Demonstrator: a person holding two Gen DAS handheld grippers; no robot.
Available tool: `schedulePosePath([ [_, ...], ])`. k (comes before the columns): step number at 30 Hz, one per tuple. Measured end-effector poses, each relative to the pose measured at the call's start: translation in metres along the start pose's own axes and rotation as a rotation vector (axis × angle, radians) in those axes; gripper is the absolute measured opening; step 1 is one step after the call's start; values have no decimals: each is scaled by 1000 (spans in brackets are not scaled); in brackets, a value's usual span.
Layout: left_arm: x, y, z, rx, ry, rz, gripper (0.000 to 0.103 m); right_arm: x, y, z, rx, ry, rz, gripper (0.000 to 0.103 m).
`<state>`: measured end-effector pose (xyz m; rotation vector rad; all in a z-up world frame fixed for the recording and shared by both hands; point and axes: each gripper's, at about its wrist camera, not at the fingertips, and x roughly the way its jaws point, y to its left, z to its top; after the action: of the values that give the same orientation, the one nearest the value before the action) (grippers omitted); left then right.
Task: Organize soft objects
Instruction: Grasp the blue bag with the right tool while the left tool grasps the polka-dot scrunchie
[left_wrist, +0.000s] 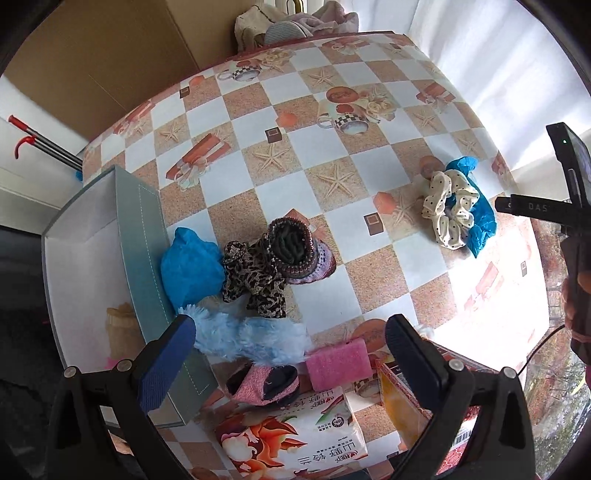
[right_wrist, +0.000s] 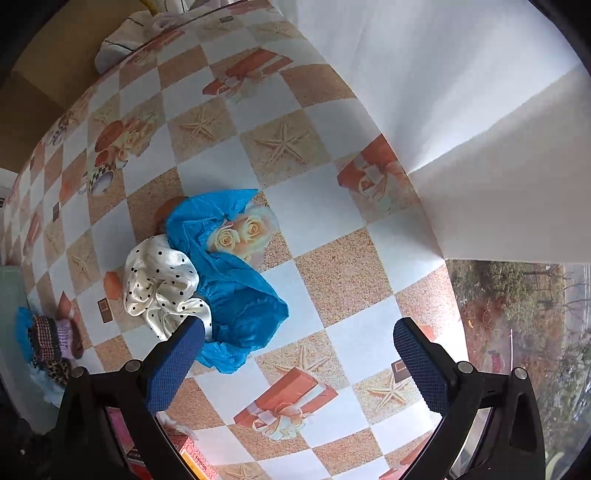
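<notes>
My left gripper (left_wrist: 291, 336) is open and empty above a fluffy light-blue piece (left_wrist: 251, 338), a pink sponge (left_wrist: 338, 363) and a pink knitted sock (left_wrist: 264, 382). Beyond them lie a leopard scrunchie (left_wrist: 255, 278), a knitted roll (left_wrist: 295, 249) and a blue shoe cover (left_wrist: 190, 269) beside an open grey box (left_wrist: 138, 236). A white polka-dot scrunchie (left_wrist: 448, 206) lies on a second blue shoe cover (left_wrist: 482, 214) at the right. My right gripper (right_wrist: 299, 343) is open and empty, its left finger just over that scrunchie (right_wrist: 162, 282) and shoe cover (right_wrist: 236, 295).
A tissue pack (left_wrist: 295, 435) and a yellow packet (left_wrist: 400, 402) lie at the near edge of the checkered table (left_wrist: 373, 173). A cardboard sheet (left_wrist: 110, 55) and a heap of clothes (left_wrist: 295, 22) stand behind it. A white curtain (right_wrist: 461, 110) hangs at the right.
</notes>
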<state>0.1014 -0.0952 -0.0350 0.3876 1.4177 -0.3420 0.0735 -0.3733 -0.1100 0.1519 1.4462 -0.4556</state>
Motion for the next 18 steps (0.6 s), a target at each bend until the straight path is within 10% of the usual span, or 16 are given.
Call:
schedulePosePath([
  [5, 3, -4, -4, 10, 25, 29, 103, 36, 81, 2, -359, -41, -314, 103],
  [9, 10, 1, -4, -5, 46, 52, 103, 12, 131, -13, -467, -92, -15, 103],
  [13, 12, 5, 5, -23, 48, 63, 103, -8, 110, -8, -317, -153, 21, 103],
  [18, 10, -12, 28, 15, 20, 43, 103, 46, 48, 16, -86, 56, 102, 103],
])
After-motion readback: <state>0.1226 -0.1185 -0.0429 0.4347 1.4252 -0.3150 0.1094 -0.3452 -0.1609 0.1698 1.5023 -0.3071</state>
